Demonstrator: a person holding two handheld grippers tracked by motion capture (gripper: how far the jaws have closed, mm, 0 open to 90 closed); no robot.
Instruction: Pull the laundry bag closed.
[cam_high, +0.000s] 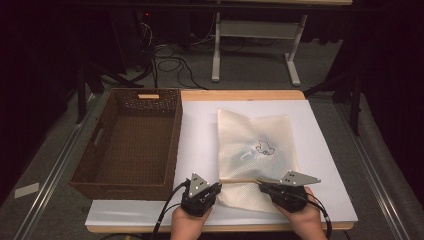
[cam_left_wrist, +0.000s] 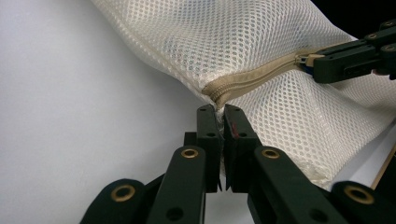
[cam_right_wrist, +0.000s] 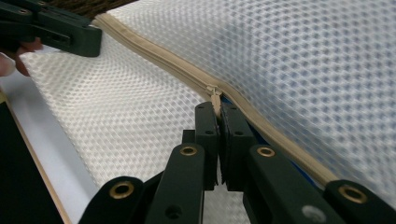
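Observation:
A cream mesh bag (cam_high: 255, 145) lies flat on the white sheet, its tan zipper (cam_high: 240, 181) running across near the front edge. My left gripper (cam_high: 218, 184) is shut on the bag's edge at the left end of the zipper (cam_left_wrist: 257, 77); in the left gripper view the jaws (cam_left_wrist: 218, 112) pinch the mesh just below that end. My right gripper (cam_high: 260, 186) is shut on the zipper pull (cam_right_wrist: 215, 95), partway along the zipper, with its jaws (cam_right_wrist: 217, 108) tight together. A dark item with a small print shows through the mesh (cam_high: 264, 147).
A brown wicker basket (cam_high: 175, 135) stands at the left on the table, right beside the white sheet (cam_high: 200, 135). The table's wooden front edge (cam_high: 225, 228) runs just below my hands. Cables and a table frame lie on the floor beyond.

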